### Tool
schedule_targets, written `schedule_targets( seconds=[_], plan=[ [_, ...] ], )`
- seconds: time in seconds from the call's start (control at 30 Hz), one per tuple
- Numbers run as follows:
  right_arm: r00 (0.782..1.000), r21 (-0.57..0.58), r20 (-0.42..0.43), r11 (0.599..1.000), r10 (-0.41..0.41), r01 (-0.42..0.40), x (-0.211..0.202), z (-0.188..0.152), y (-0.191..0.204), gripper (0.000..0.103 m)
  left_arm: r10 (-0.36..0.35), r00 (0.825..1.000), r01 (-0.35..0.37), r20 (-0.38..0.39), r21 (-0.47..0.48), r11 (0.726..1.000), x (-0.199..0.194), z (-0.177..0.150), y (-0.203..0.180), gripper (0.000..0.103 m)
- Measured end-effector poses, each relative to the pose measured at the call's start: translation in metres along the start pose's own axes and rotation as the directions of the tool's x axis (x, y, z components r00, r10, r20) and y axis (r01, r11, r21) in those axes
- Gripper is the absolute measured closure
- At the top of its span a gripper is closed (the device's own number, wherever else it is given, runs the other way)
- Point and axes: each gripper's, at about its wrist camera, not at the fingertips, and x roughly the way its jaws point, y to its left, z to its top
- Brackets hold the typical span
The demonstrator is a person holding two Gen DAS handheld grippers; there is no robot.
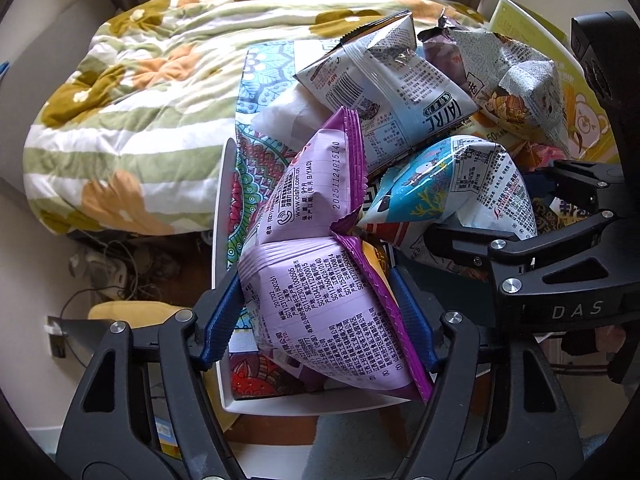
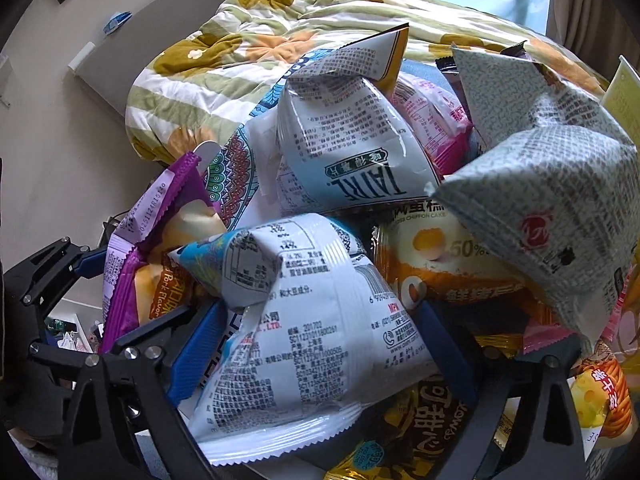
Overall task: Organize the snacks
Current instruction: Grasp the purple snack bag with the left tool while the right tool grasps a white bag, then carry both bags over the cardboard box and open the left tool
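My left gripper (image 1: 318, 304) is shut on a purple snack bag (image 1: 316, 264), its blue pads pressing both sides. My right gripper (image 2: 320, 328) is shut on a white and light-blue snack bag (image 2: 304, 320); that bag also shows in the left wrist view (image 1: 452, 188), with the right gripper (image 1: 520, 256) reaching in from the right. The purple bag shows at the left of the right wrist view (image 2: 160, 240). Both bags lie on a pile of snacks in a white tray (image 1: 224, 240): a white TAIRL bag (image 2: 344, 148), a grey patterned bag (image 2: 552, 200), an orange cake pack (image 2: 440, 264).
A floral quilt (image 1: 132, 92) covers the bed behind the tray. A patterned box (image 1: 256, 92) lies under the snacks. A yellow-green carton (image 1: 560, 80) stands at the right. Cables and clutter (image 1: 116, 268) lie on the floor at the left.
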Motion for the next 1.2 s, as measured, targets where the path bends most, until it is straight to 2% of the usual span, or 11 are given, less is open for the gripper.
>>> schedule_targets(
  seconds=[0.1, 0.2, 0.77, 0.97, 1.2],
  plan=[
    [1.0, 0.011, 0.003, 1.0, 0.01, -0.01, -0.003, -0.002, 0.0, 0.027, -0.004, 1.0, 0.004, 0.005, -0.001, 1.0, -0.004, -0.001, -0.001, 0.037],
    [1.0, 0.022, 0.017, 1.0, 0.012, -0.012, -0.008, -0.004, 0.001, 0.03, -0.001, 1.0, 0.001, 0.02, -0.005, 1.0, -0.013, -0.001, -0.002, 0.037],
    [0.988, 0.041, 0.141, 0.997, 0.065, -0.072, -0.068, -0.002, 0.032, 0.03, 0.019, 0.987, -0.014, 0.159, -0.032, 0.999, -0.09, -0.002, 0.015, 0.038],
    [0.968, 0.073, 0.249, 0.996, 0.024, -0.043, -0.113, 0.008, 0.036, 0.03, -0.006, 0.966, 0.002, 0.259, 0.016, 1.0, -0.123, 0.024, 0.013, 0.038],
    [0.926, 0.175, 0.372, 0.985, -0.067, 0.001, -0.168, 0.025, 0.008, 0.03, -0.055, 0.932, 0.025, 0.357, 0.089, 0.996, -0.151, 0.082, -0.016, 0.038]
  ],
)
